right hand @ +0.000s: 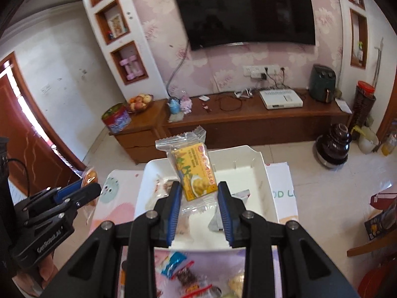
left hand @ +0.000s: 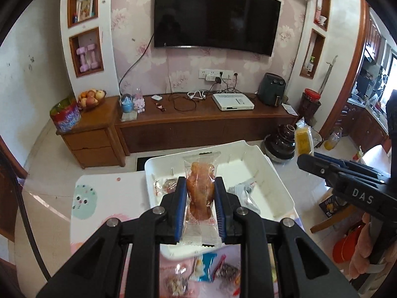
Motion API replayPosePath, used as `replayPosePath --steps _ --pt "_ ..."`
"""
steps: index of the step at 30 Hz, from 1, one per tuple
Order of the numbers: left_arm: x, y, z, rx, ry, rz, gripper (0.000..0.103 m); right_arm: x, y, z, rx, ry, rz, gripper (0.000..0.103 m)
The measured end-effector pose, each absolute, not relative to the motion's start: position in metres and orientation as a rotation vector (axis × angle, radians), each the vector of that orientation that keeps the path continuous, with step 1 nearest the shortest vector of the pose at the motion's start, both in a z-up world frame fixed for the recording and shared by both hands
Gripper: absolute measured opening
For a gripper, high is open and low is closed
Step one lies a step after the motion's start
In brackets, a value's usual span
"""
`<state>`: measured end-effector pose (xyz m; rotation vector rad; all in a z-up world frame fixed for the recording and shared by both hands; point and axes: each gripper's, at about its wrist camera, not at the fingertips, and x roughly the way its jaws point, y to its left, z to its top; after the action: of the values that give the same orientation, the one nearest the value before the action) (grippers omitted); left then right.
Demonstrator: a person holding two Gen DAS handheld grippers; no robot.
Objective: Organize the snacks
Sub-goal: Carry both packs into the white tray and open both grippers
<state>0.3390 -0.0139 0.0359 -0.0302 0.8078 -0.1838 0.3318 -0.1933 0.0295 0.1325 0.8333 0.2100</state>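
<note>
While both grippers hang above the white tray [left hand: 248, 149], each one is clamped on a wrapped snack. The left gripper [left hand: 200, 186] grips a clear packet holding an orange-brown snack [left hand: 199, 188]; the blue pads press its two long sides, and the packet stands upright between them, its top seal rising past the fingertips. The right gripper [right hand: 199, 191] grips a clear packet with a yellow printed snack [right hand: 192, 173] by its lower wrapper; the packet leans to the left above the fingertips, its crimped top end uppermost.

The tray lies below and ahead of both grippers. Inside it, a reddish packet [left hand: 165, 185] sits just left of the left gripper's fingers, and a silver packet [left hand: 242, 190] just right of them. Nearer than the tray, beneath the gripper bodies, loose snacks lie on the patterned table cover [left hand: 99, 198], among them a blue-and-white packet [left hand: 204, 265]. In the left wrist view the right gripper shows at the right edge.
</note>
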Motion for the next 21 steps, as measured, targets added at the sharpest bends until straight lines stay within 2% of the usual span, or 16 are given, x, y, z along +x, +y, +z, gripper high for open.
replayPosePath --steps 10,15,17,18,19,21 --pt "0.393 -0.018 -0.050 -0.006 0.958 -0.146 0.020 0.385 -0.188 -0.049 0.122 0.997 0.152 0.030" --pt "0.398 -0.020 -0.066 0.010 0.979 -0.139 0.020 0.388 -0.179 -0.067 0.083 1.027 0.137 0.030" --pt "0.399 -0.021 -0.069 0.018 0.983 -0.134 0.024 0.389 -0.178 -0.069 0.072 1.032 0.122 0.033" --pt "0.397 -0.021 -0.068 0.021 0.984 -0.126 0.040 0.388 -0.176 -0.070 0.050 1.035 0.093 0.035" --pt "0.397 -0.021 -0.068 0.021 0.986 -0.124 0.071 0.388 -0.174 -0.072 0.029 1.044 0.073 0.036" --pt "0.393 -0.020 -0.064 0.009 0.971 -0.117 0.098 0.388 -0.174 -0.076 0.023 1.061 0.080 0.038"
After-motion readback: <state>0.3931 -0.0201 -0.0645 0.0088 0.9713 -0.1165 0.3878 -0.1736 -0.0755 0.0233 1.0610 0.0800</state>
